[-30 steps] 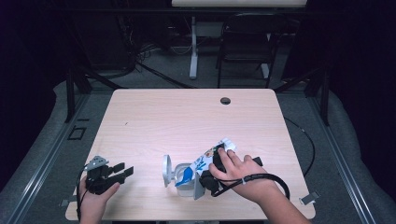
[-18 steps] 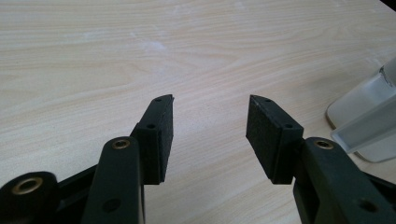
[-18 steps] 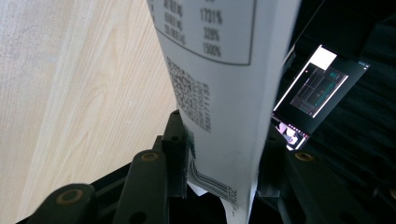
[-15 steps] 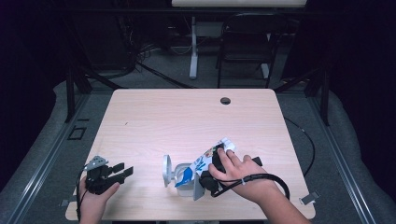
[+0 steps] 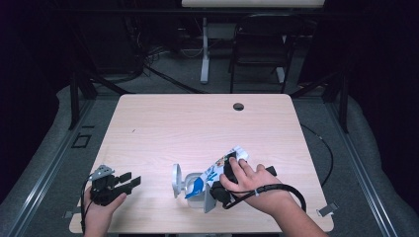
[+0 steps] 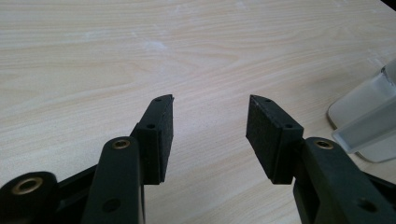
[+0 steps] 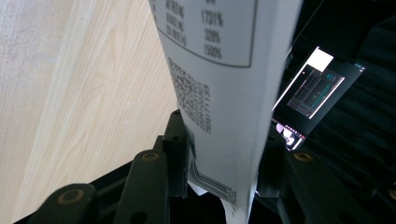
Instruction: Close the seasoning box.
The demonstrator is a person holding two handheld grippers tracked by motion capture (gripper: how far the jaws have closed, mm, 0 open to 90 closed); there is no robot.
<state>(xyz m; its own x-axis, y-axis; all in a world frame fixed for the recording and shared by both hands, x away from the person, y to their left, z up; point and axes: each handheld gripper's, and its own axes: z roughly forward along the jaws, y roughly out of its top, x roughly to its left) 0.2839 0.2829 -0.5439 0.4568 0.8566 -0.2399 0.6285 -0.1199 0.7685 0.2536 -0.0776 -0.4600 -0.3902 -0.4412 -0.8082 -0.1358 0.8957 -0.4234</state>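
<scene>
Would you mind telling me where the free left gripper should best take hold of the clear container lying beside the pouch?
Probably by the clear container body's side walls, coming in level from the table's left. It seems to lie on its side with its round lid facing the open left gripper, so the flat walls suit the pads better than the lid. The right gripper is shut on the printed pouch.

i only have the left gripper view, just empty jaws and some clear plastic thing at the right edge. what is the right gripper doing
Observer: The right gripper is shut on a white and blue carton.
Operator: carton upright?
Observer: No, it is tilted, low end at the clear container.
Operator: which side of the carton do the jaws face
Observer: The right gripper view shows a printed table and small text on the clamped panel.
</scene>
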